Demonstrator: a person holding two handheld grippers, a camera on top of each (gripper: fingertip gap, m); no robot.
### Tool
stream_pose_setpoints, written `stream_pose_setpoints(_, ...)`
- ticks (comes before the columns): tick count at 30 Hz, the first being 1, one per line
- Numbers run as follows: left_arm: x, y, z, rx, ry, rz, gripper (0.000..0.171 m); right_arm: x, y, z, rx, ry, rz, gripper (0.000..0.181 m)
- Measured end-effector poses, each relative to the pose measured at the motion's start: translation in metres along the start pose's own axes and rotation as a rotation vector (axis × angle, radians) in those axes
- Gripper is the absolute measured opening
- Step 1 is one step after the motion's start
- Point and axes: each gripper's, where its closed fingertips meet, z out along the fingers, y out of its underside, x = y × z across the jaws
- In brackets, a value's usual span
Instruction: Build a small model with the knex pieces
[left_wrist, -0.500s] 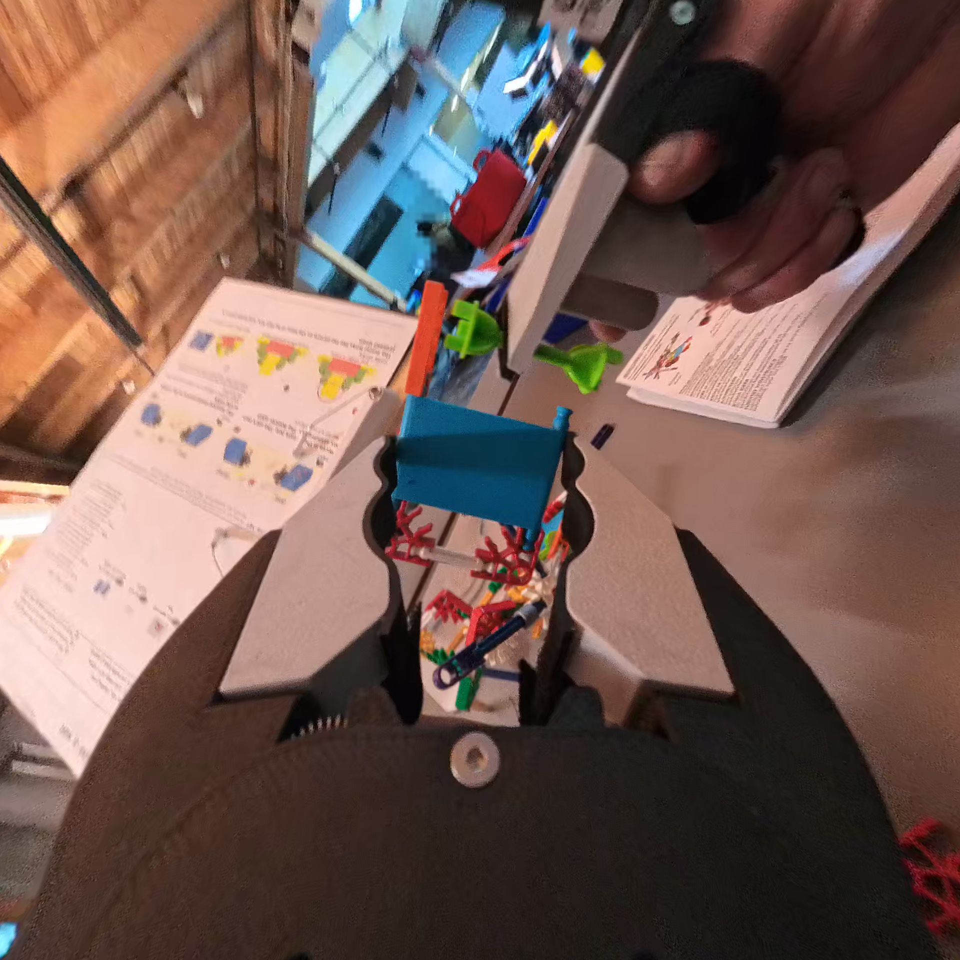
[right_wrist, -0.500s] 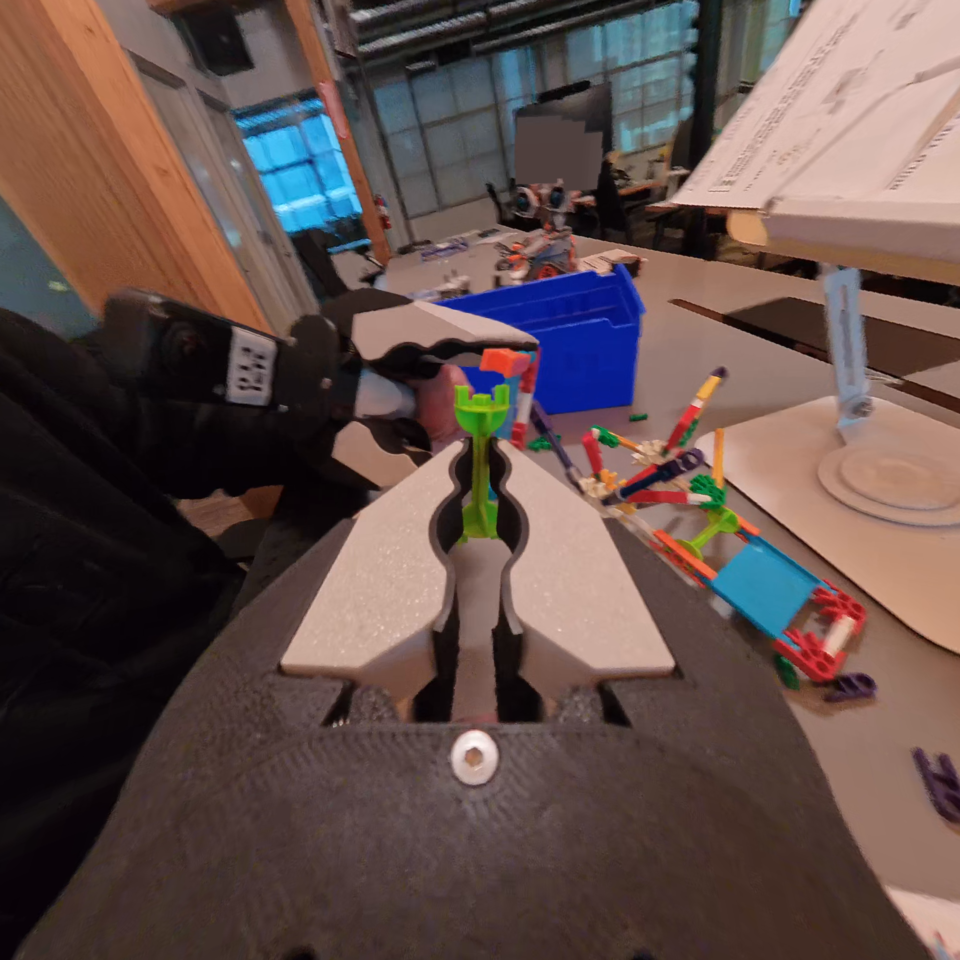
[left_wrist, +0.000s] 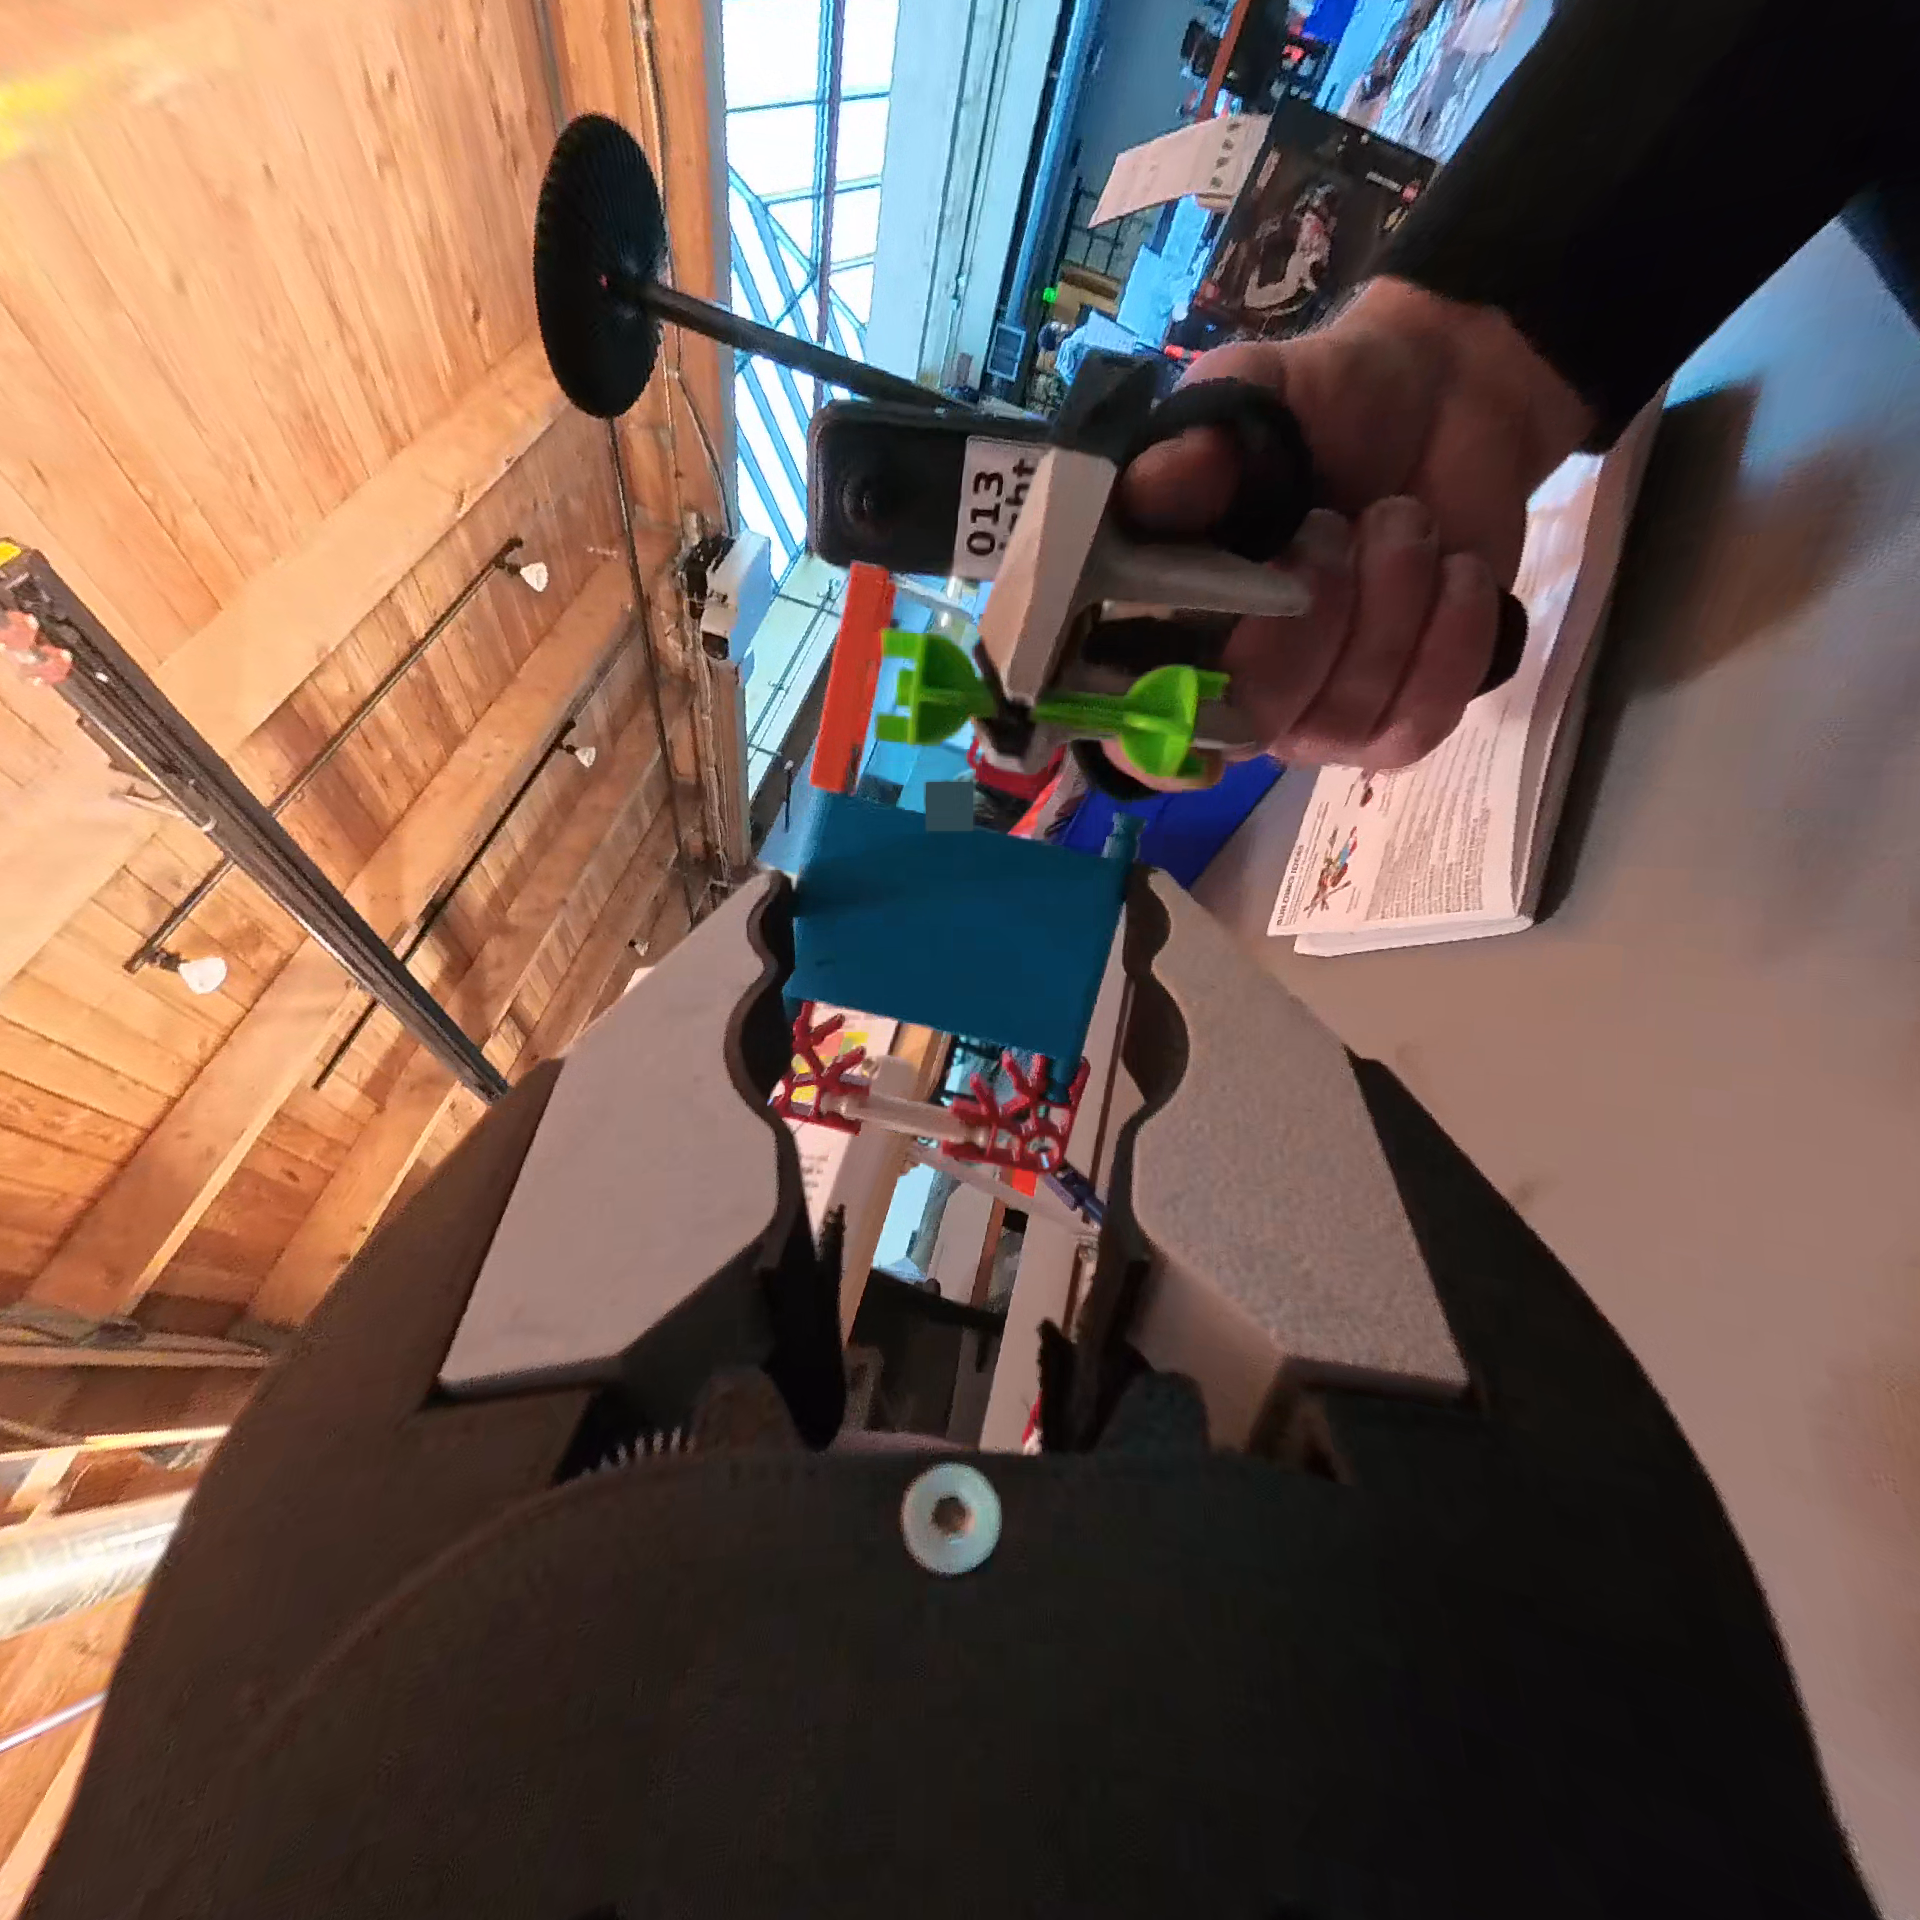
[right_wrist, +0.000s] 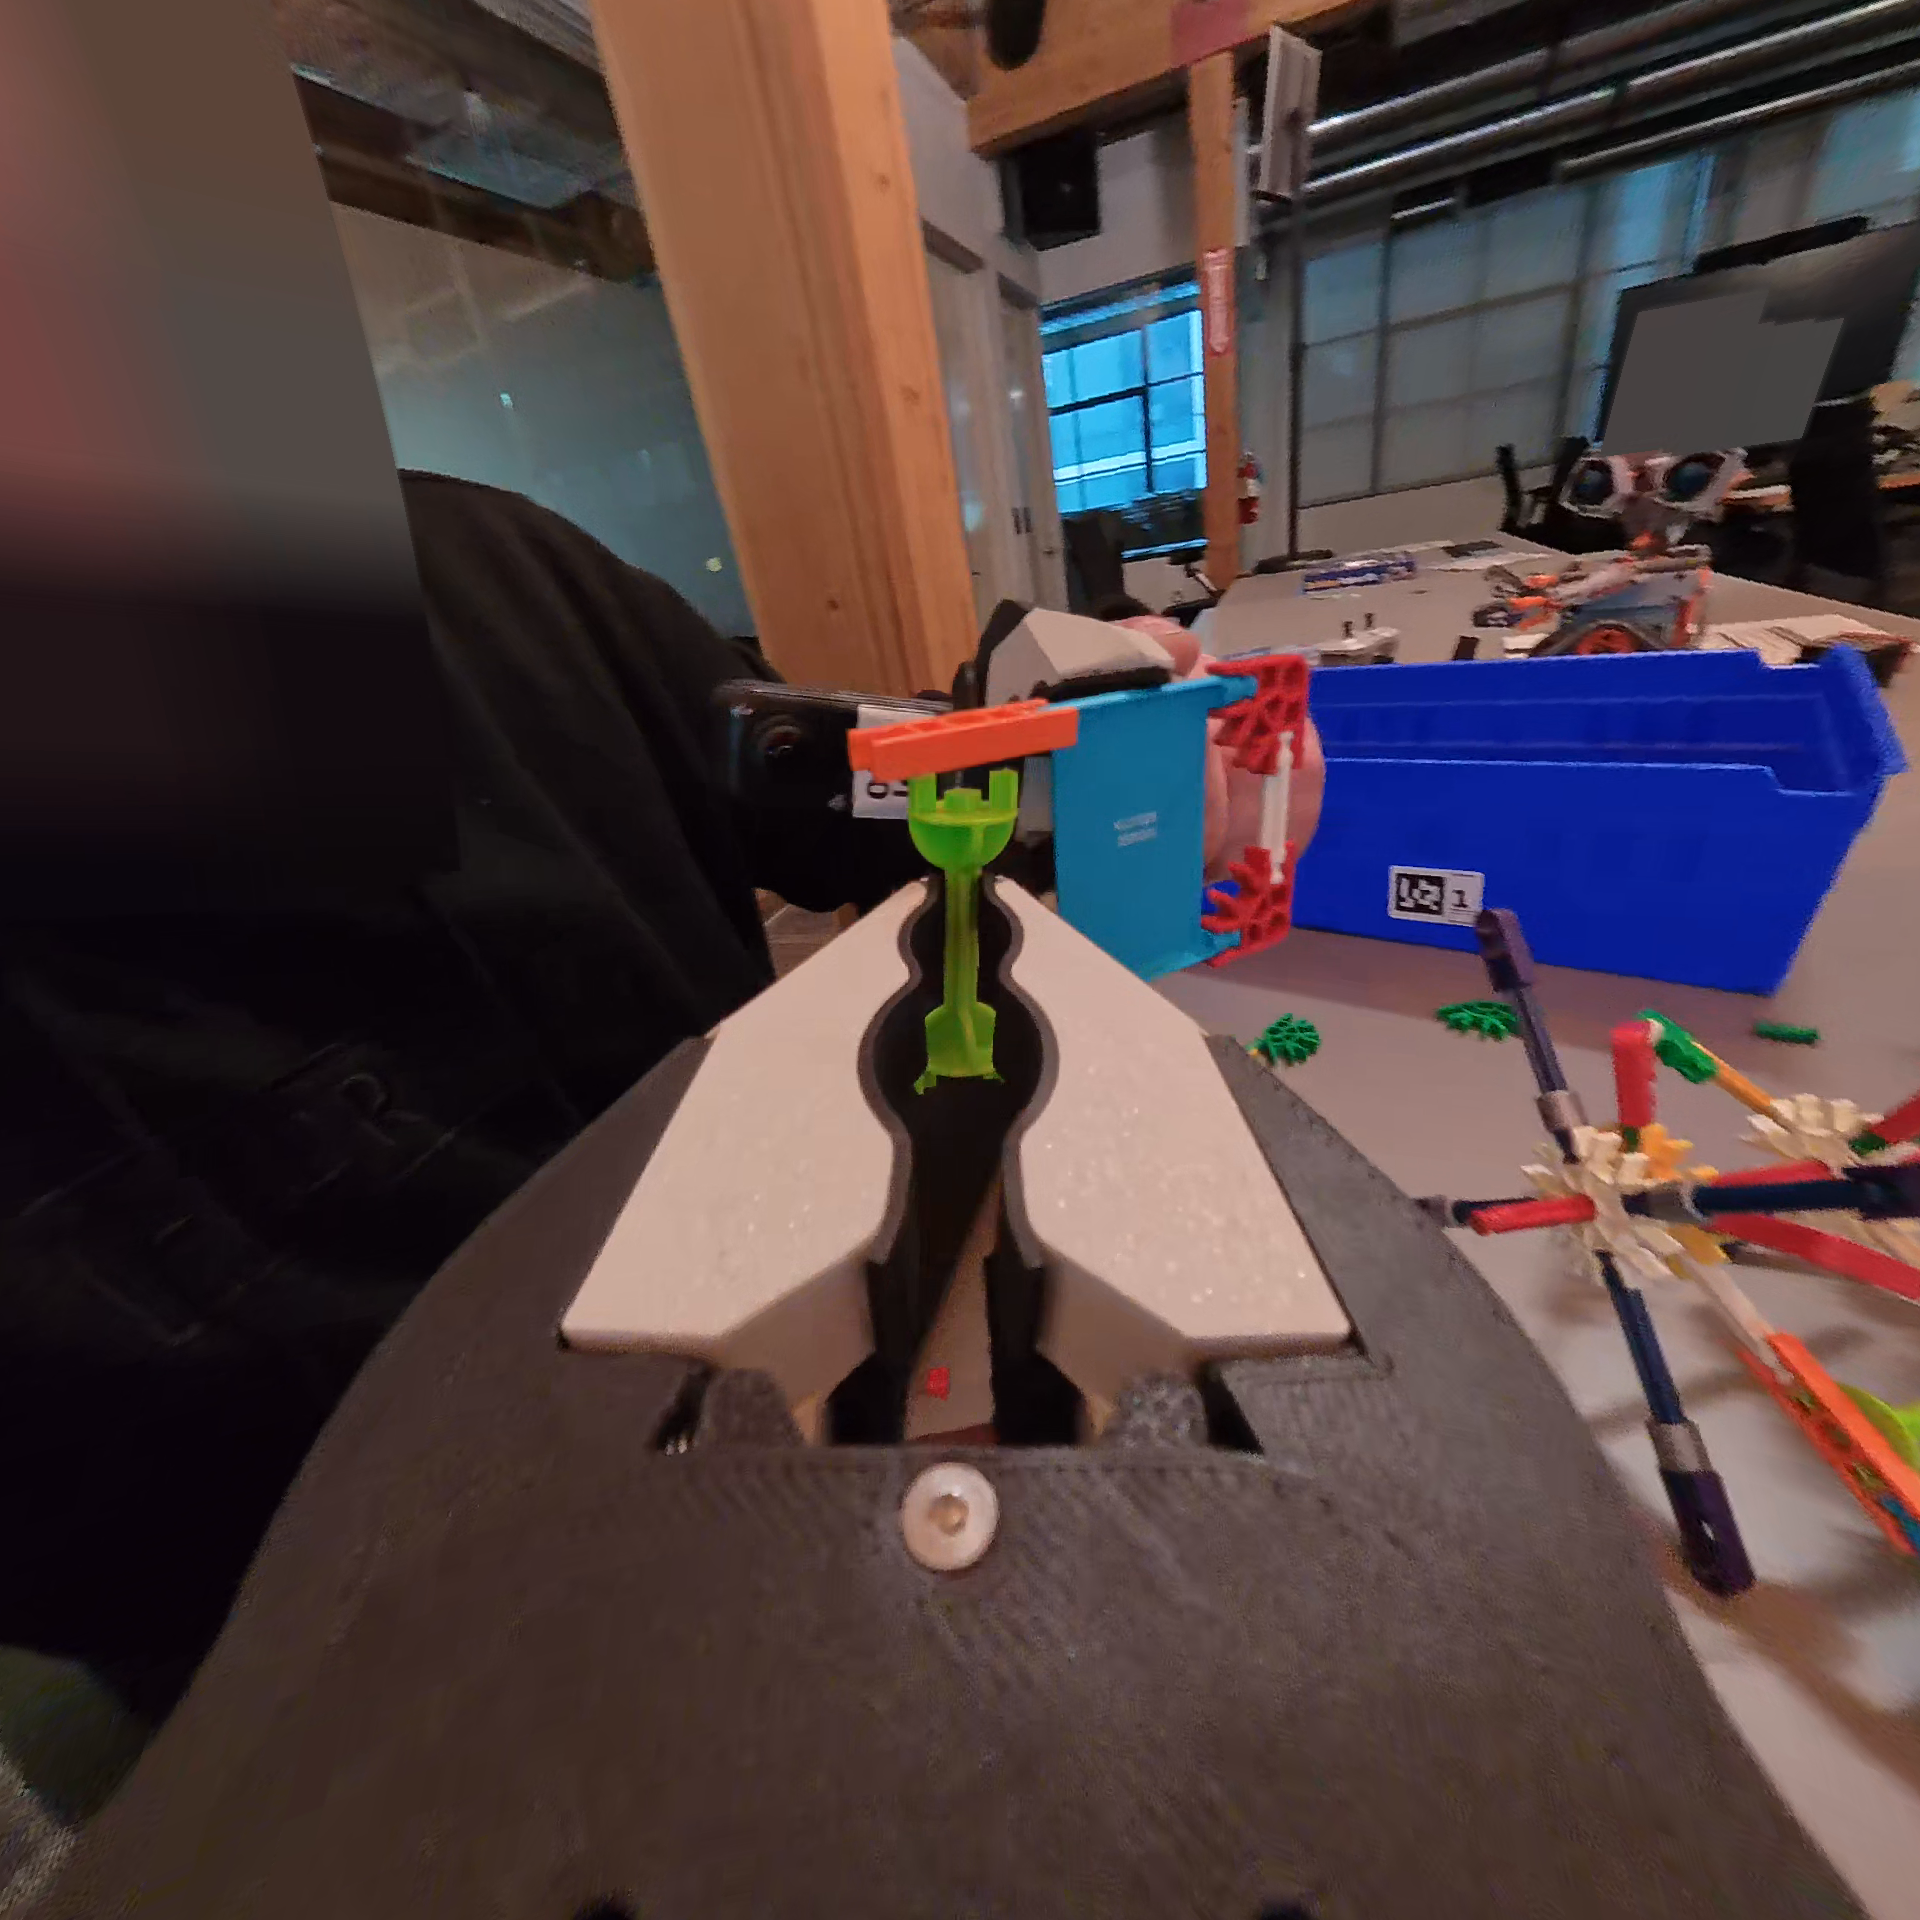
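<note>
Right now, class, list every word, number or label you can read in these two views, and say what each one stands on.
I will not copy writing; these bear it.
White label on the right gripper's camera: clear print.
White tag on the blue bin: clear code mark.
Open booklet on the table: too small.
Blue panel in the left gripper: tiny, blurred.
Red sign on the post: blurred.

The flat panel (left_wrist: 951, 925) was bright blue, with red snowflake pieces (left_wrist: 1023, 1112) and a white rod (left_wrist: 899, 1110) at one end. An orange strip (right_wrist: 961, 736) sat on top. The little rod (right_wrist: 961, 935) was lime green. The bin (right_wrist: 1590, 821) was dark blue.
</note>
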Motion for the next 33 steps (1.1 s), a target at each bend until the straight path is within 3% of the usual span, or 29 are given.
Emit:
stream_pose_setpoints(12, 0.009, -0.015, -0.005, 0.07, 0.027, -0.029, 0.062, -0.019, 0.005, 0.003, -0.01, -0.122, 0.004, 0.003)
stream_pose_setpoints(33, 0.015, -0.025, -0.006, 0.098, 0.024, -0.015, 0.062, -0.028, 0.007, 0.0, -0.016, -0.168, 0.008, 0.003)
